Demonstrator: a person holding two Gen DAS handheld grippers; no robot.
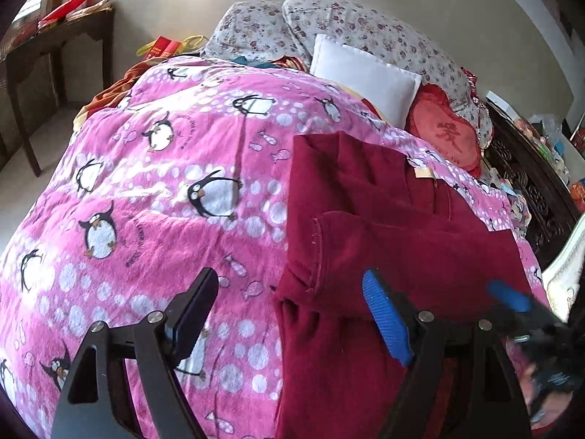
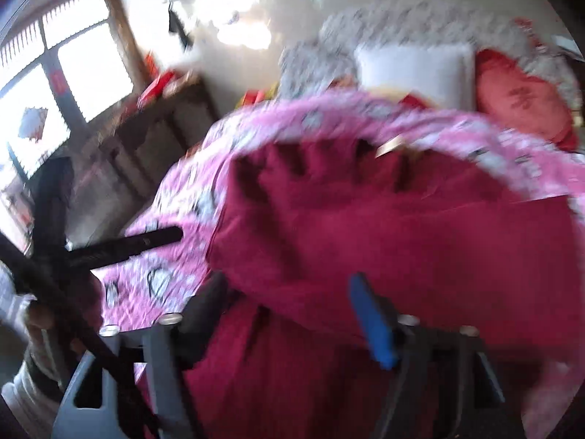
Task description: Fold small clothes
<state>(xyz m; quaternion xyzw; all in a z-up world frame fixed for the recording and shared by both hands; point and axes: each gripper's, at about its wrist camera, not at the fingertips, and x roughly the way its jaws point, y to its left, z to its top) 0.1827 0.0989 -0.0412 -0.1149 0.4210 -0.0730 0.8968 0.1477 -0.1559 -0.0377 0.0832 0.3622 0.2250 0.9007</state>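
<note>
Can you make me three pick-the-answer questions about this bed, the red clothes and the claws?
1. Where does the dark red garment lie?
A. on the pink penguin blanket
B. on the floor
C. on the wooden table

2. What colour is the square pillow near the head of the bed?
A. green
B. white
C. black

3. How is the left claw?
A. shut on the garment
B. shut on the pillow
C. open, holding nothing

Answers: 1 A, pink penguin cloth shows all around it. 2 B, it is plain white beside the red cushion. 3 C, its fingers stand wide apart with nothing pinched.
</note>
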